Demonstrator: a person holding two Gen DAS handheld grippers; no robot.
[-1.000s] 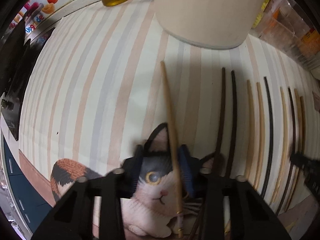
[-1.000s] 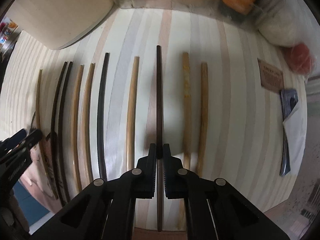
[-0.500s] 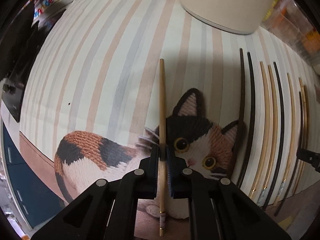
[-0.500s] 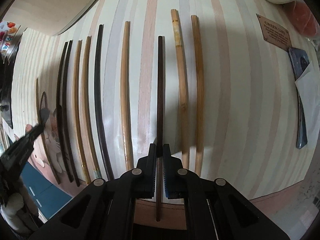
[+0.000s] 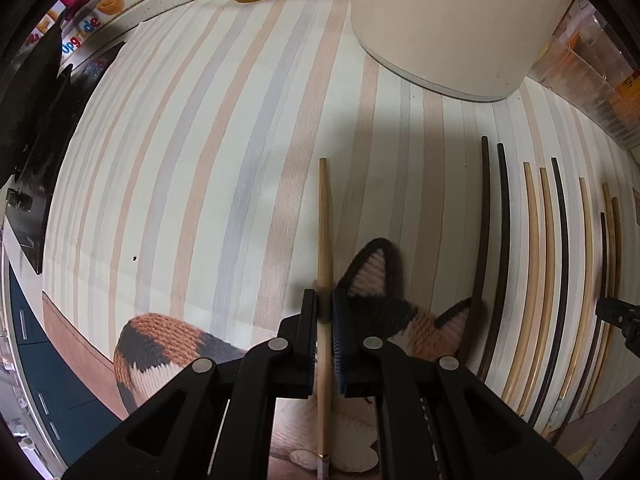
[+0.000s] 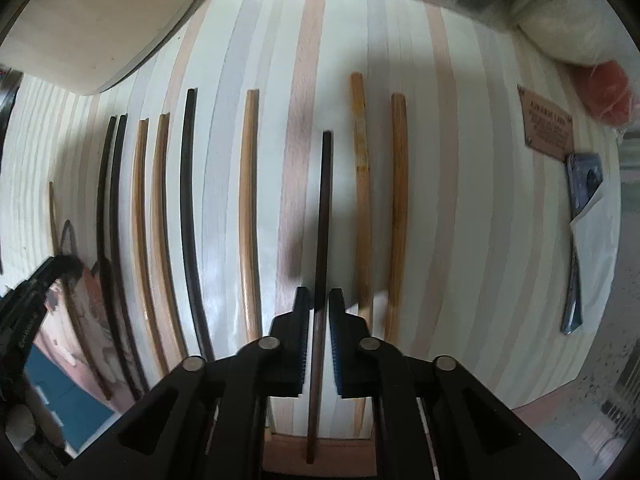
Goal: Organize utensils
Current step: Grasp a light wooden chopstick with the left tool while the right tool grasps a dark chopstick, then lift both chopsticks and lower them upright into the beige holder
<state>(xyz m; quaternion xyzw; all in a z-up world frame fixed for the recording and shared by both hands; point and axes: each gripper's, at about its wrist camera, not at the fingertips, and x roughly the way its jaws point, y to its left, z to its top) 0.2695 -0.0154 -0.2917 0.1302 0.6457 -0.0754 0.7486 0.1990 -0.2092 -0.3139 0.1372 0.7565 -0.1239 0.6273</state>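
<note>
The left gripper [image 5: 327, 312] pinches a light stick [image 5: 324, 224] above the cat mat [image 5: 384, 300]. The right gripper [image 6: 319, 308] pinches a dark stick [image 6: 323, 216], right of the mat. A loose pinch could let either stick slip and knock the row.

Colours and patterns of the utensils and their setting.
Cloth [image 5: 240, 160]: cream with peach and grey stripes. Chopsticks: tan [image 5: 324, 240], dark brown [image 6: 323, 220]. Knitted cat mat [image 5: 160, 344]: orange, black, pink. Tongs [image 5: 327, 312]: black, blue pads.
</note>
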